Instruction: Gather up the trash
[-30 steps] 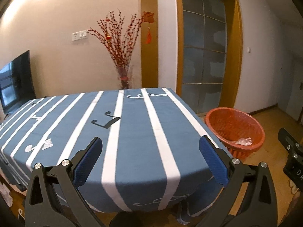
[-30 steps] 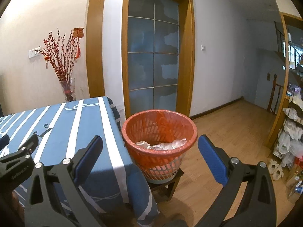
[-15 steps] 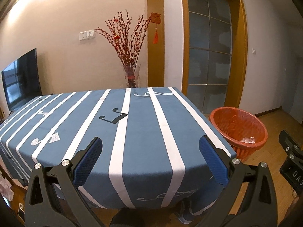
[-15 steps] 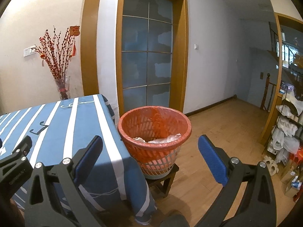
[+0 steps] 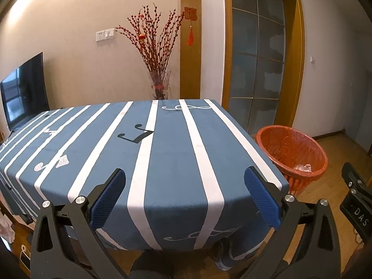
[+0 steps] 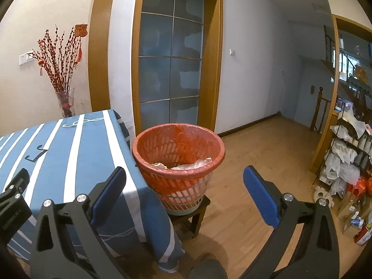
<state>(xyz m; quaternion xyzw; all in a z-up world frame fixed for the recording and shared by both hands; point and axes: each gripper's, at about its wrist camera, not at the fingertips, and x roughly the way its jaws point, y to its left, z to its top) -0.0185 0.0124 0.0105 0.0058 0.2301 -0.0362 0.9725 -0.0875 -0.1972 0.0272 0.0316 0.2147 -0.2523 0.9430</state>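
Observation:
An orange mesh trash basket (image 6: 179,155) lined with a red bag stands on a low dark stool (image 6: 193,214) beside the table's right edge. Crumpled clear plastic and paper trash (image 6: 186,164) lies inside it. The basket also shows in the left wrist view (image 5: 293,153). My left gripper (image 5: 184,193) is open and empty, held back from the near edge of the table with the blue-and-white striped cloth (image 5: 162,153). My right gripper (image 6: 184,193) is open and empty, held back from the basket. No trash shows on the cloth.
A vase of red branches (image 5: 159,69) stands behind the table. A TV (image 5: 23,90) is at the left. A glass door (image 6: 171,69) is behind the basket. A cluttered rack with bags (image 6: 346,162) stands at the right on the wooden floor (image 6: 267,158).
Both grippers have drawn back and risen a little. The table and basket look smaller and farther off. Both stay open and empty.

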